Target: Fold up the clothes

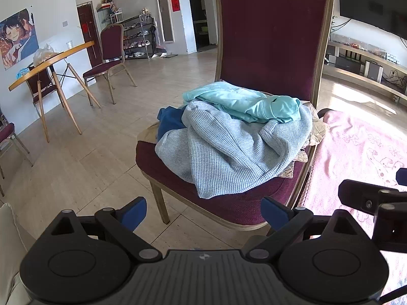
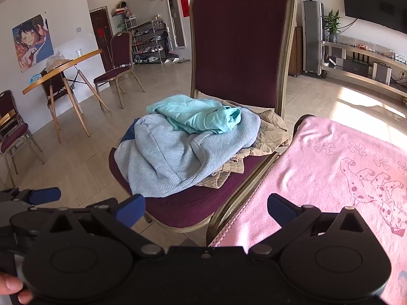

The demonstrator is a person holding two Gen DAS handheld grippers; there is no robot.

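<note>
You see a bright, daylit room; sun from the right glares on the floor [image 1: 356, 101] and pink blanket [image 2: 343, 157]. Both views are sharp, with fisheye bending and dark corners.

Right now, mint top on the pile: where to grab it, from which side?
Grab the mint top at its bunched cuff end, coming down from above on the blanket side. That fold stands proud of the grey knit, so an open tool can pinch it alone, probably without snagging layers underneath.

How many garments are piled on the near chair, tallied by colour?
Mint green top: 1
Pale blue waffle-knit top: 1
Dark blue garment: 1
Beige garment: at least 1, partly buried
Total: at least 4 on the chair
</note>
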